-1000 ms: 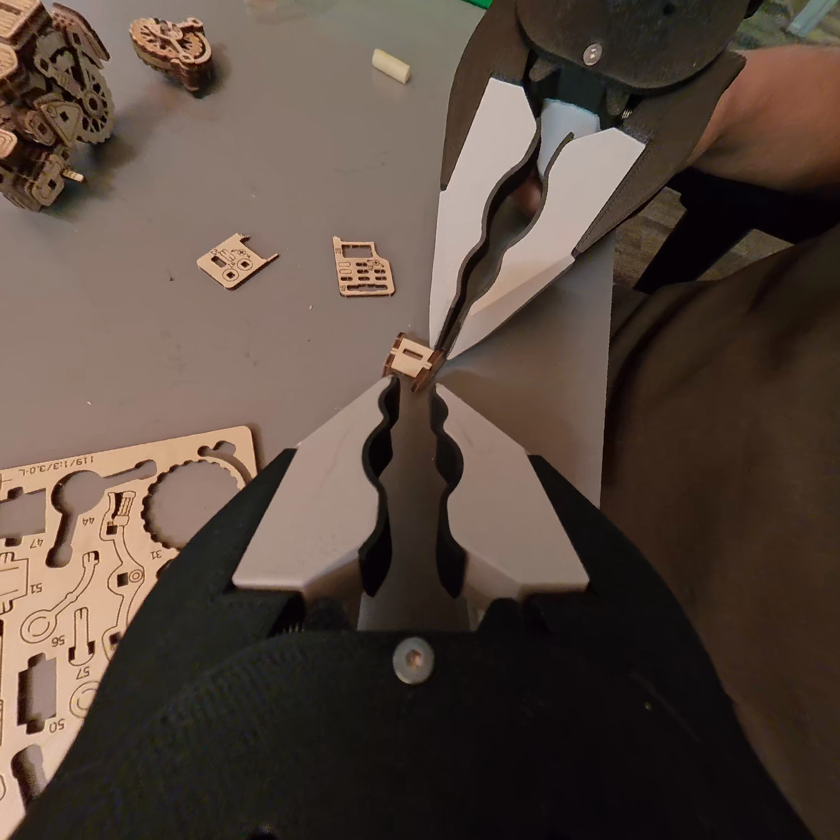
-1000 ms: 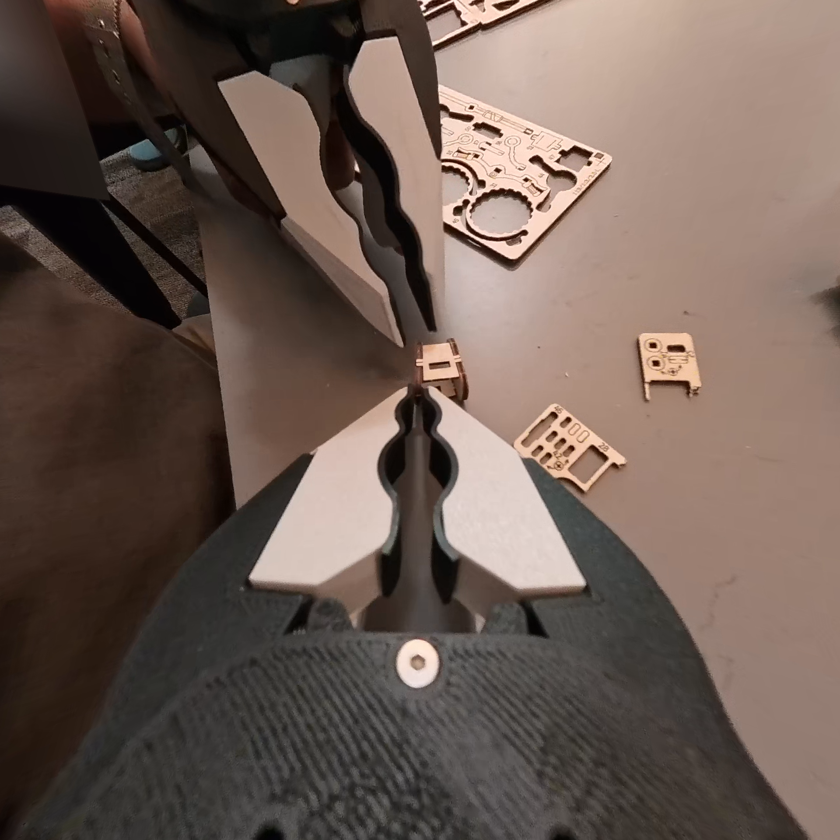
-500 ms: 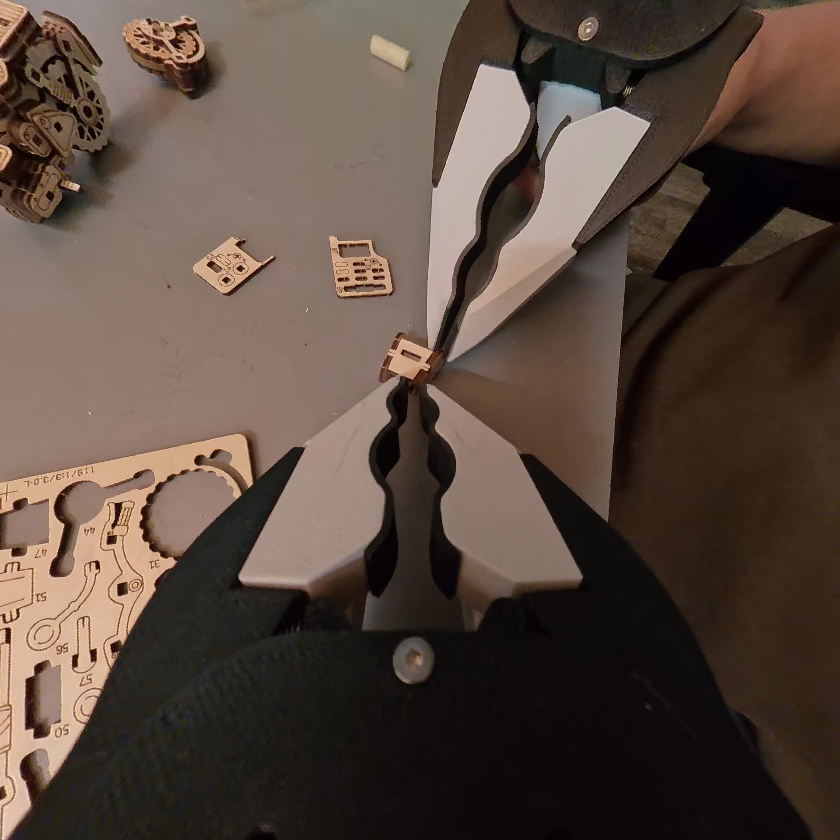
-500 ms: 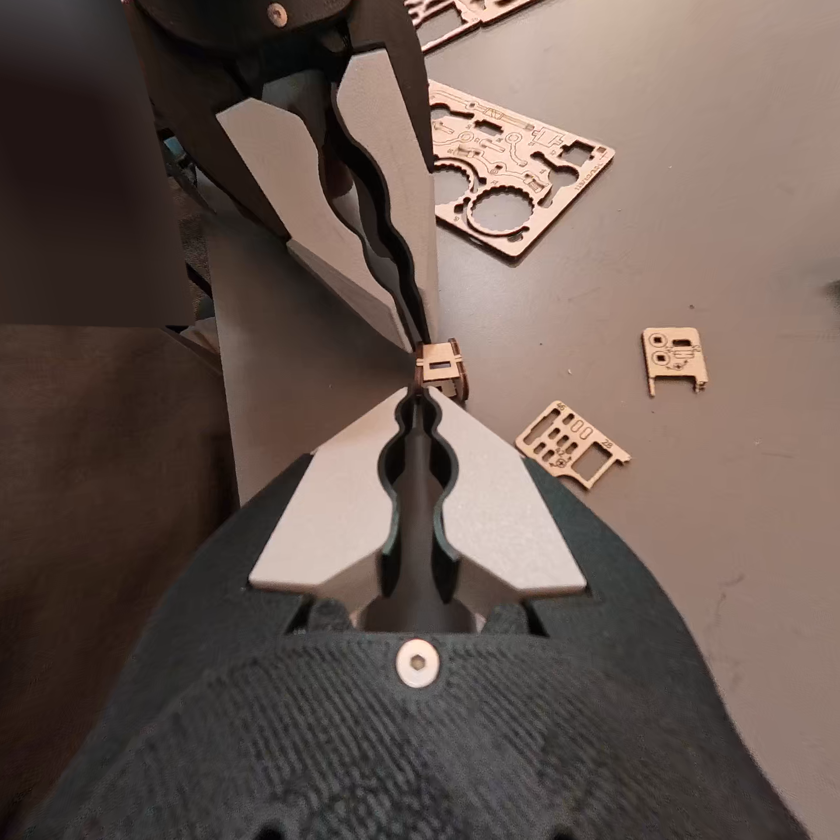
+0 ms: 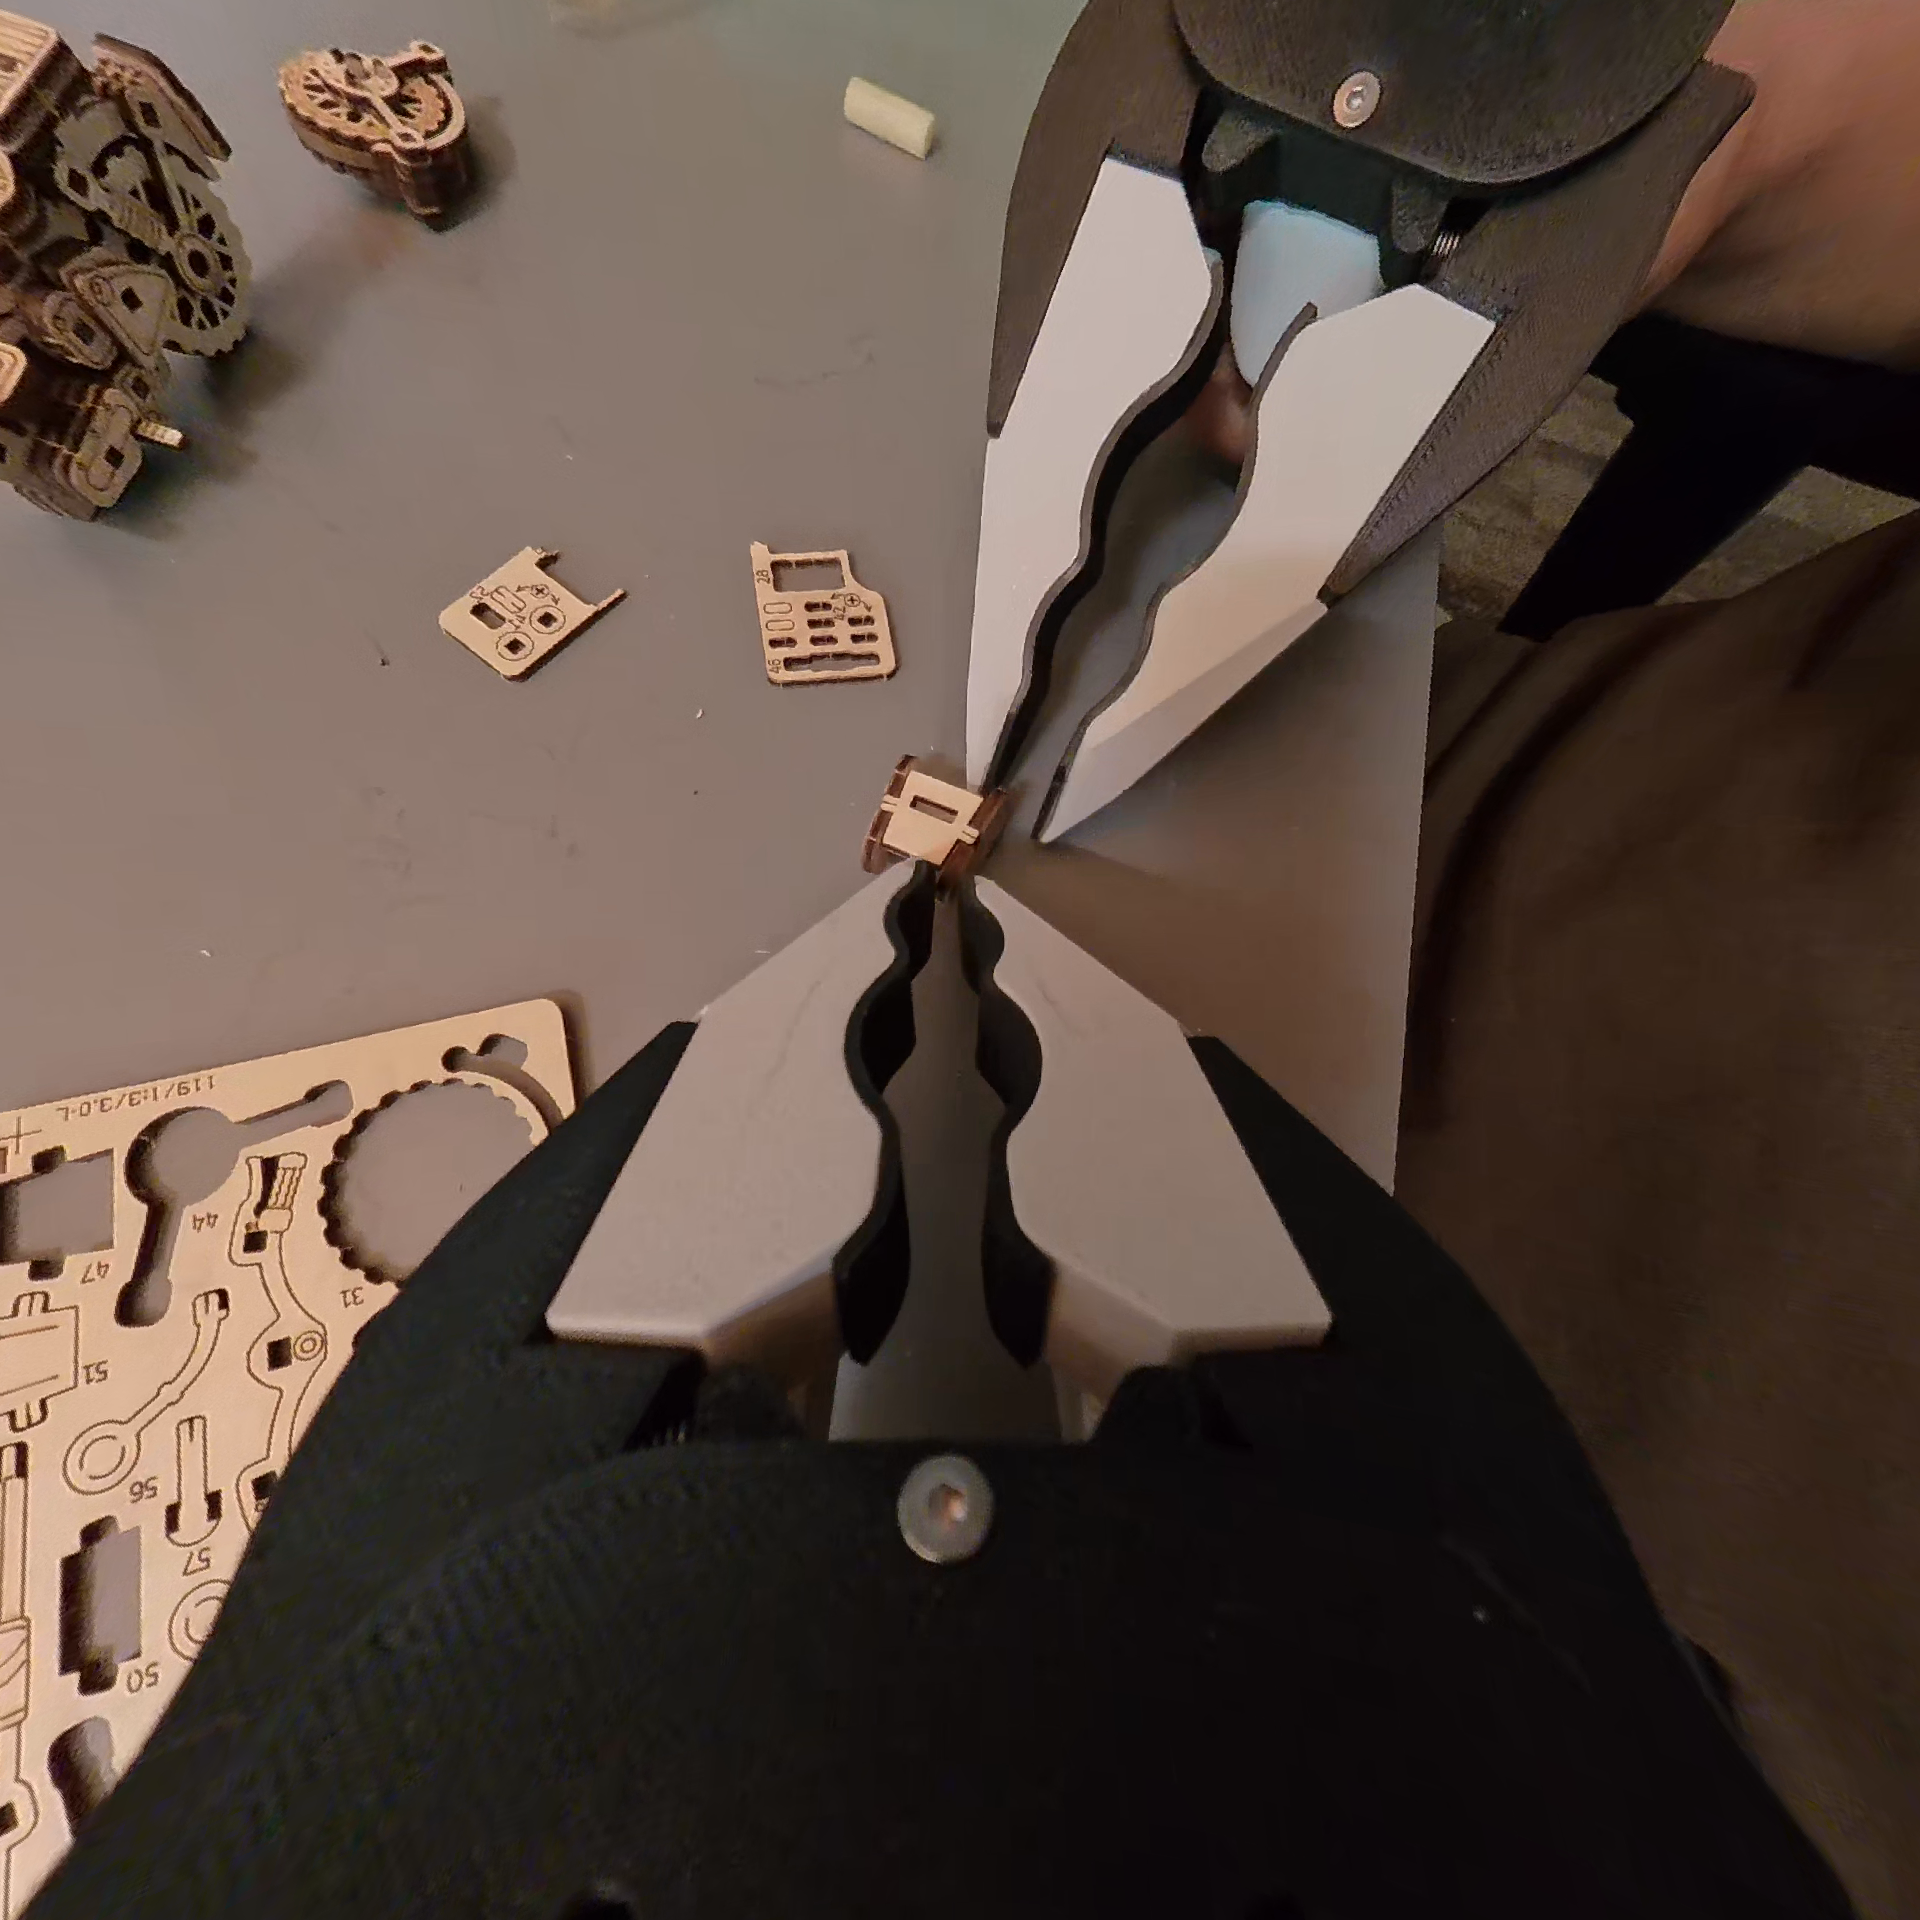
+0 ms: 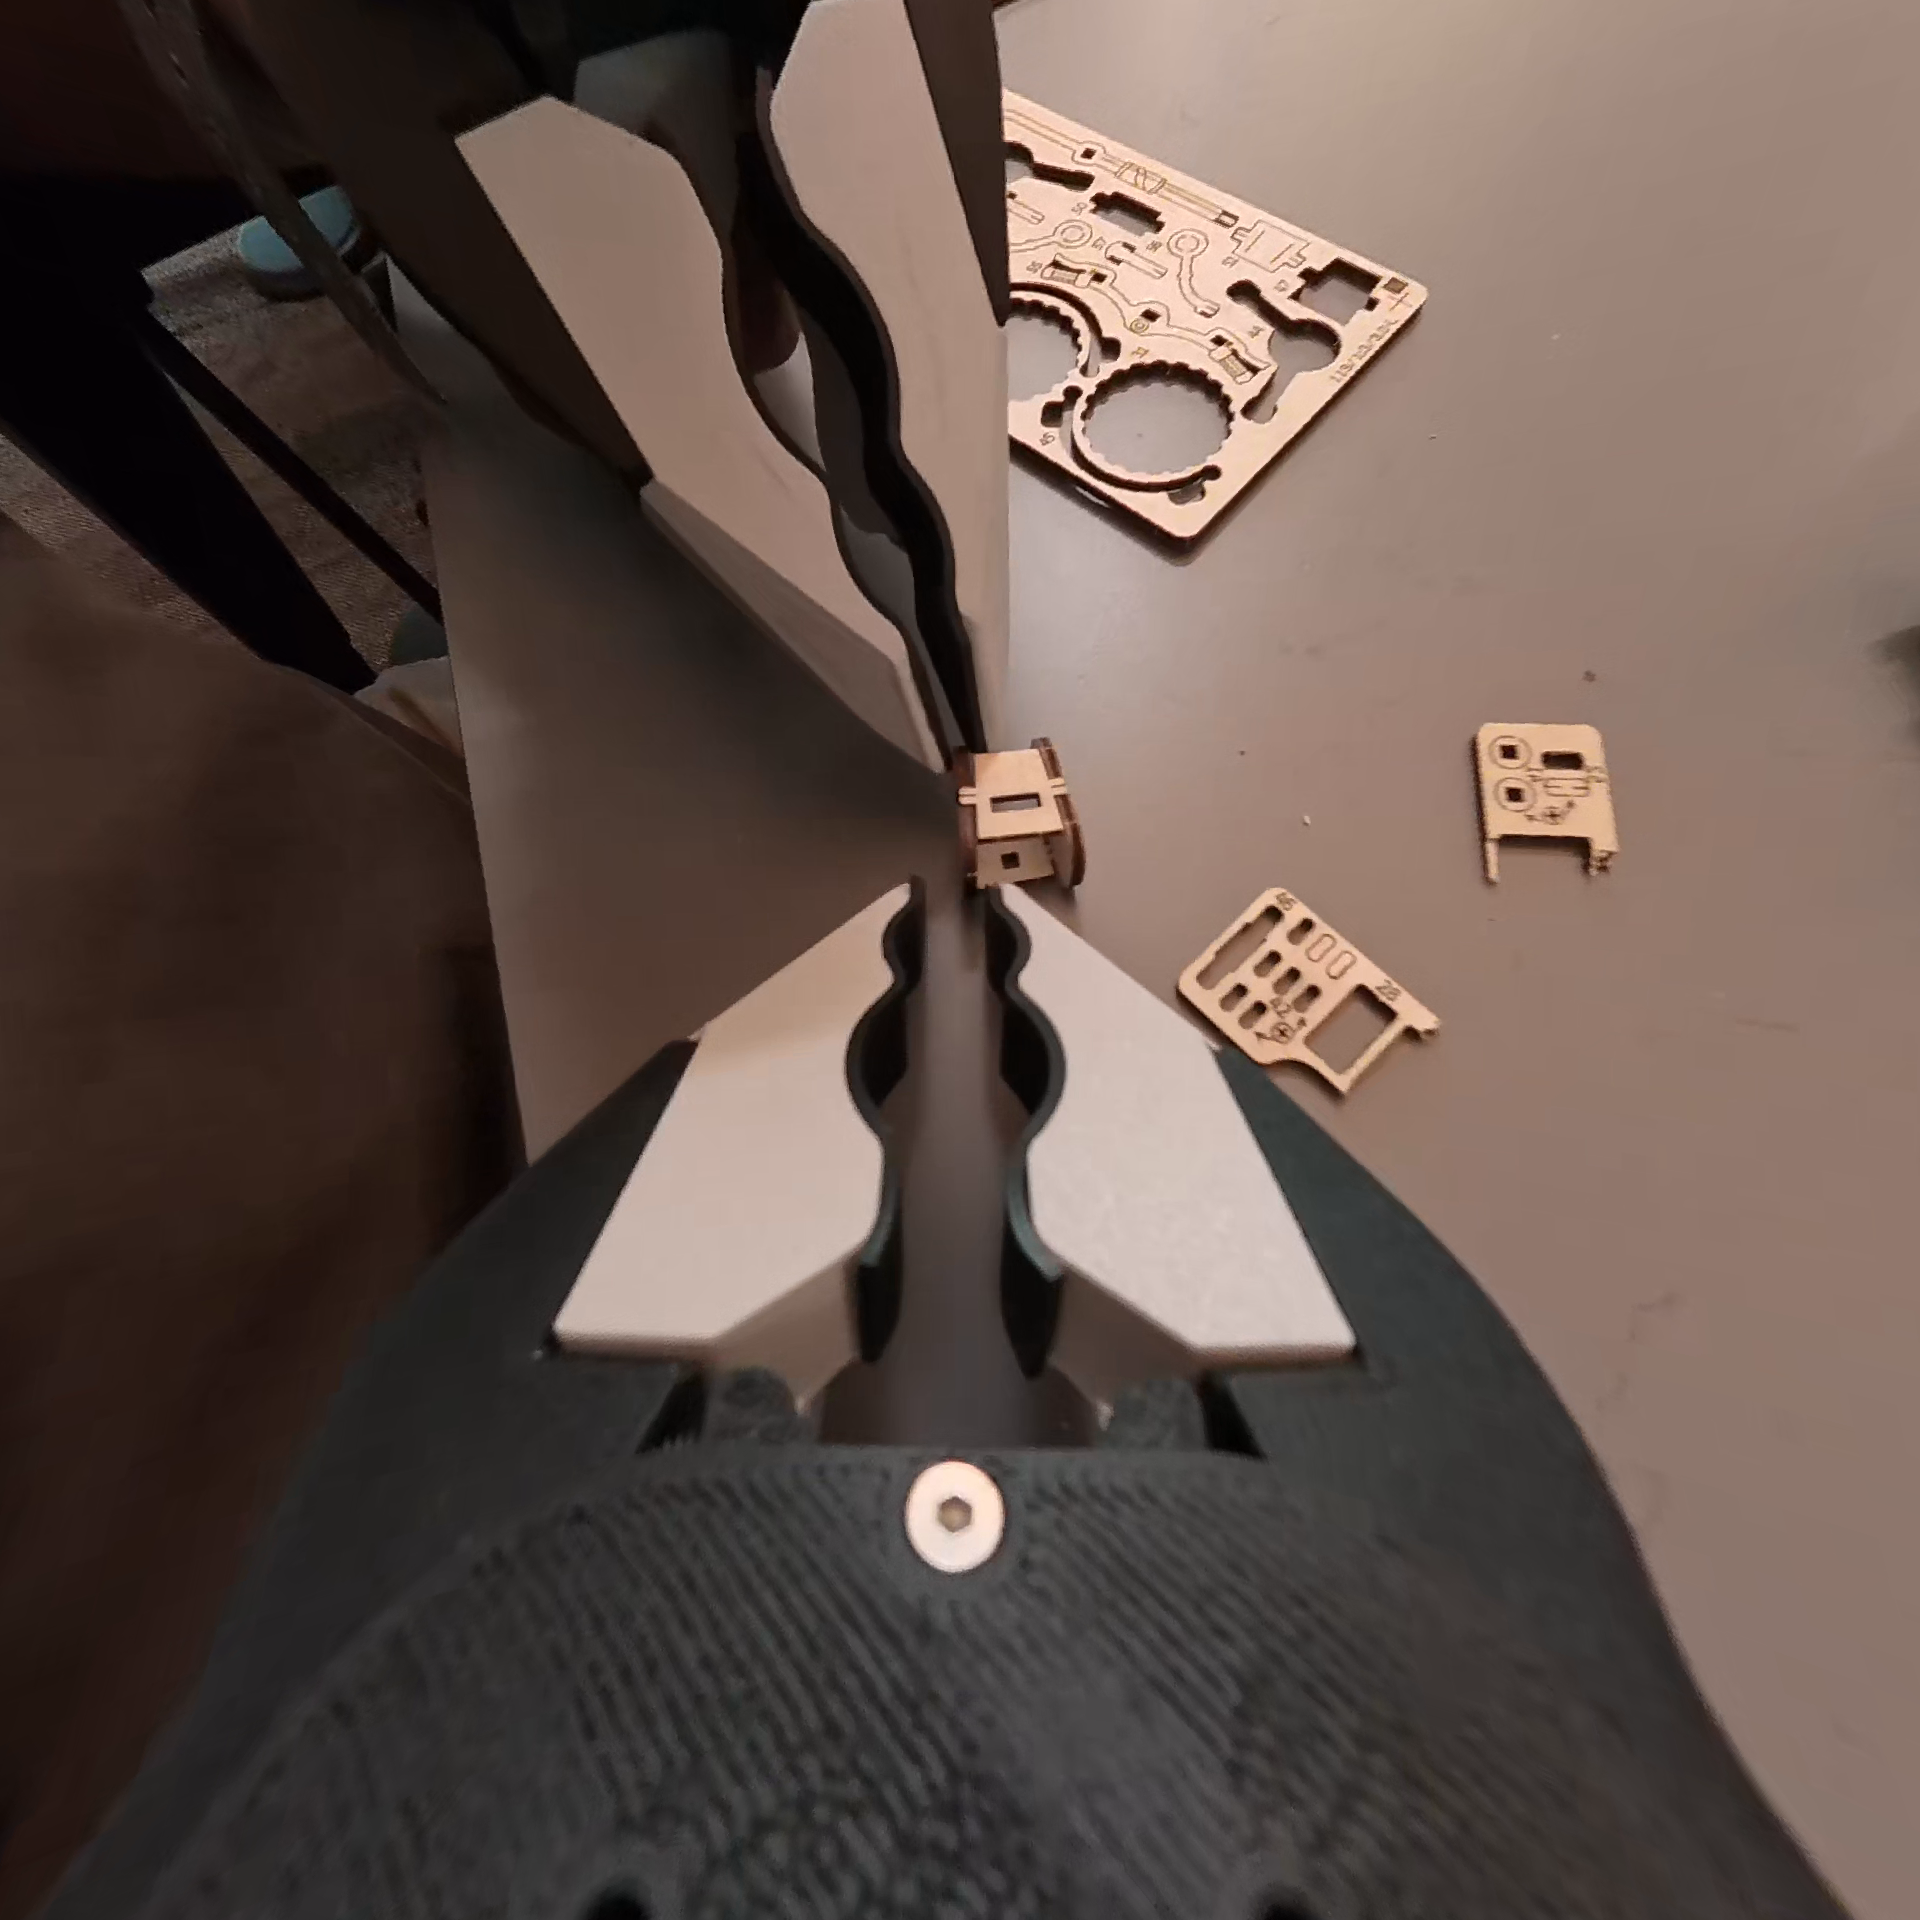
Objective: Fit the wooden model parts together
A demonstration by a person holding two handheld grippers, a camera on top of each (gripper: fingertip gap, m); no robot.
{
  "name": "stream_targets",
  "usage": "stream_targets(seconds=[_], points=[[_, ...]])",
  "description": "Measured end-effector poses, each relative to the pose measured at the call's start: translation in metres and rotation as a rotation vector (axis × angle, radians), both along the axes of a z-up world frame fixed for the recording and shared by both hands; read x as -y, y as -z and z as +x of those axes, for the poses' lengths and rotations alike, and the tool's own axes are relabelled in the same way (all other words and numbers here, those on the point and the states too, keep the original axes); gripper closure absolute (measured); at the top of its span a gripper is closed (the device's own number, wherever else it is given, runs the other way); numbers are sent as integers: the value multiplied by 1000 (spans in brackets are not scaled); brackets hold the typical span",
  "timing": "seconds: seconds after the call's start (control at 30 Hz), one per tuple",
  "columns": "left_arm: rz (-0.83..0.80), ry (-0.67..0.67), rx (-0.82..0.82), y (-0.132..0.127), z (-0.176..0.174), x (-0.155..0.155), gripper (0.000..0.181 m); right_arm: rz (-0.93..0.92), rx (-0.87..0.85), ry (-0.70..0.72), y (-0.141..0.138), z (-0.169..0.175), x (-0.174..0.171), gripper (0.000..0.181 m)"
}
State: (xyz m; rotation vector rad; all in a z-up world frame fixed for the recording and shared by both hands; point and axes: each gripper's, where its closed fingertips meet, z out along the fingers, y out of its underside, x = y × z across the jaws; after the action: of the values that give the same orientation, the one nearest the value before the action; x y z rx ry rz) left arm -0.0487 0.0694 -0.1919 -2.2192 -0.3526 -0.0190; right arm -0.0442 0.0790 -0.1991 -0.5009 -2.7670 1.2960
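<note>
Right tongs (image 6: 951,894) now parted, off wooden block (image 5: 932,828); left tongs (image 5: 940,881) now clenched on block, held above desk (image 5: 520,831) beside near edge. Loose flat parts (image 5: 826,615) farther inward.

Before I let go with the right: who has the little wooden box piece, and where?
The left gripper pinches the small wooden box assembly by its lower edge. The right gripper is open, its fingers just short of it.

Cut-out sheet (image 5: 156,1299) left of flat pieces (image 5: 826,613)
</note>
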Motion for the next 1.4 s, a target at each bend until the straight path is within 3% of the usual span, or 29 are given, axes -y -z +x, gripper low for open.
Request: stream_targets(seconds=[0.1,0.3,0.4,0.67,1.13,1.4], points=[[1,0,0,0,0,0,178,7,-22,8,-3,-4,-5,167],[-2,1,1,0,0,0,178,-42,-119,21,-18,-15,1,137],[-5,2,-3,1,0,-1,178,-15,-125,0,-12,-14,9,136],[-7,5,-9,1,1,-1,178,32,-152,12,-9,-17,2,141],[-1,5,-6,0,1,-2,178,98,-110,-36,2,-1,0,179],[-2,8,-8,0,2,-3,178,84,-80,-34,2,-1,-2,180]])
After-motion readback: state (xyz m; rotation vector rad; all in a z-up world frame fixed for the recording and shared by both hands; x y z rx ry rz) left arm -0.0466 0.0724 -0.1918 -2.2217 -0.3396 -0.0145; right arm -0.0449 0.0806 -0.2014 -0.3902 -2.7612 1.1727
